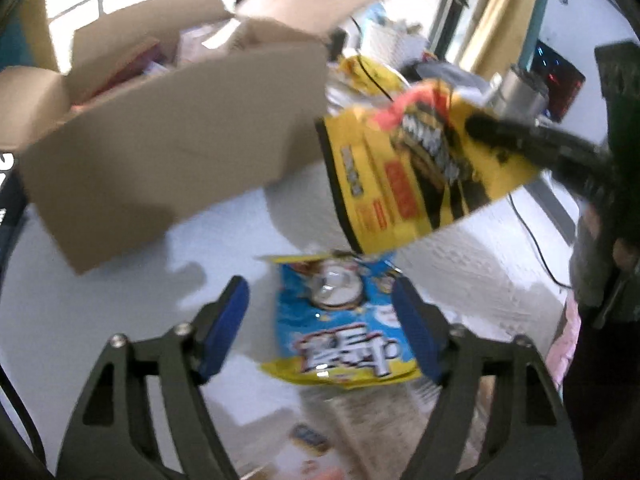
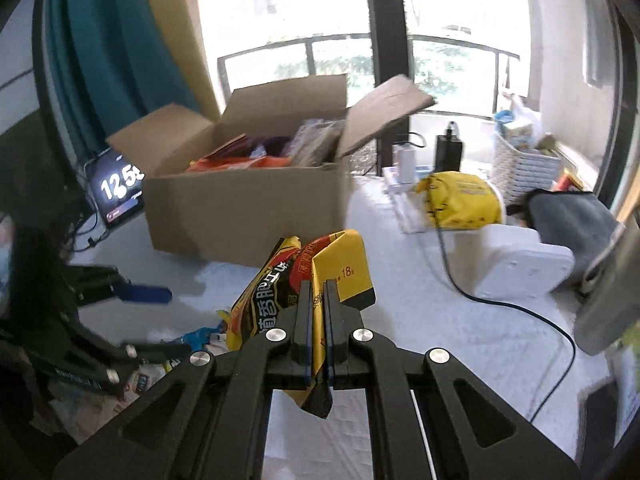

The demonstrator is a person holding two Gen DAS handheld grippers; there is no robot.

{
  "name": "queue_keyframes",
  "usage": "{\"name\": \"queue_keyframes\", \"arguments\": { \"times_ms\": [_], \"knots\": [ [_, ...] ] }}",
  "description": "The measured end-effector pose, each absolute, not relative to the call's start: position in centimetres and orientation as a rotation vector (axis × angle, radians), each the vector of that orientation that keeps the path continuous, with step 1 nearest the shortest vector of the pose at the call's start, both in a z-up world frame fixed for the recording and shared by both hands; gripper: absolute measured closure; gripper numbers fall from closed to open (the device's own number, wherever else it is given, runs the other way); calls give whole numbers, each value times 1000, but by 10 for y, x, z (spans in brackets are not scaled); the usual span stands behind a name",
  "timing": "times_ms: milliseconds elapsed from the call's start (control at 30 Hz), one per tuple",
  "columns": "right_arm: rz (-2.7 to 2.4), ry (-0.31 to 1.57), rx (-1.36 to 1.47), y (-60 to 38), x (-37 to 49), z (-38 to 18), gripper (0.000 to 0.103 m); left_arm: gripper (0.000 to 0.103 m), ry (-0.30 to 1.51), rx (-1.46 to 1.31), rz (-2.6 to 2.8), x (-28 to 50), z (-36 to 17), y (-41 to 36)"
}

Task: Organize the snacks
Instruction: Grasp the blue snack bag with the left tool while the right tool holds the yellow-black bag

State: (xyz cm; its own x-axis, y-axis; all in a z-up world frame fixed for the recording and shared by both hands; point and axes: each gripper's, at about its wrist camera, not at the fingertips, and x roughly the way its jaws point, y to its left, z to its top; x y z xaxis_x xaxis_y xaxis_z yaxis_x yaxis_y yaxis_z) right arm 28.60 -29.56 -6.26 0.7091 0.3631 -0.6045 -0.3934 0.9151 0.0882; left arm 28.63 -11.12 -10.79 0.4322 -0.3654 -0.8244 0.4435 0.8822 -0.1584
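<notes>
My right gripper (image 2: 318, 312) is shut on a crumpled yellow and black snack bag (image 2: 320, 264) and holds it in the air in front of the open cardboard box (image 2: 248, 208). In the left wrist view the same yellow bag (image 1: 400, 184) hangs to the right of the box (image 1: 172, 152), pinched by the right gripper (image 1: 476, 124). My left gripper (image 1: 320, 308) stands open over a blue and yellow snack bag (image 1: 344, 320) that sits between its blue pads (image 1: 224, 328); the left pad is clear of it. The box holds several snack packs.
The table wears a white cloth (image 2: 400, 320). On its right side are a yellow pouch (image 2: 460, 200), a white device (image 2: 520, 264) with a black cable (image 2: 520, 308), a grey cloth (image 2: 568, 216) and a white basket (image 2: 524, 164). A tablet (image 2: 116, 192) leans left of the box.
</notes>
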Motion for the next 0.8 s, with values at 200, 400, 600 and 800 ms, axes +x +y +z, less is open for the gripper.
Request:
{"name": "queue_keyframes", "arguments": {
  "times_ms": [200,400,600,800],
  "knots": [
    [416,642,0,-325,285,-64,98,19,1116,186,-527,289,-138,-149],
    [429,633,32,-339,287,-67,98,16,1131,238,-500,294,-146,-157],
    [434,619,48,-348,286,-64,98,16,1126,230,-490,296,-149,-151],
    [436,590,58,-351,281,-54,98,41,1077,206,-504,295,-148,-130]
  ]
}}
